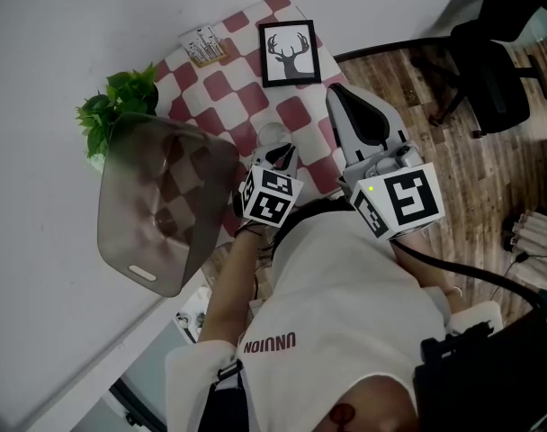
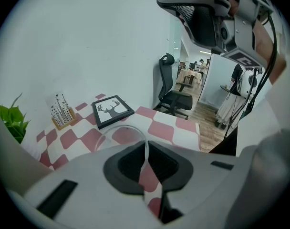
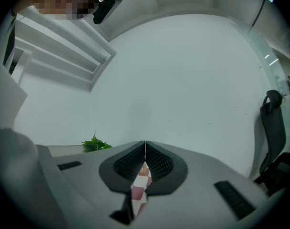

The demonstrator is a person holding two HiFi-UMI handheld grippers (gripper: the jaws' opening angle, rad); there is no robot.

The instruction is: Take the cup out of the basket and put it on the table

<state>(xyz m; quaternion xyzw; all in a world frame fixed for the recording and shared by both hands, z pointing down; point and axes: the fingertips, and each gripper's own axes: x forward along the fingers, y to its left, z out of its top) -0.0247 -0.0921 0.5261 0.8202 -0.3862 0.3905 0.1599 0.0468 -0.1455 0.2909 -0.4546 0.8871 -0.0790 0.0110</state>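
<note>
Cup [image 1: 272,137] over pink-check table [image 1: 227,72], wood floor [image 1: 489,180] to rt.

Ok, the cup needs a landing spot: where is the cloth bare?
Bare cloth lies between the frame and the cup, and between the basket and the stand. Crowded: the far edge, and the left by basket and plant.
</note>
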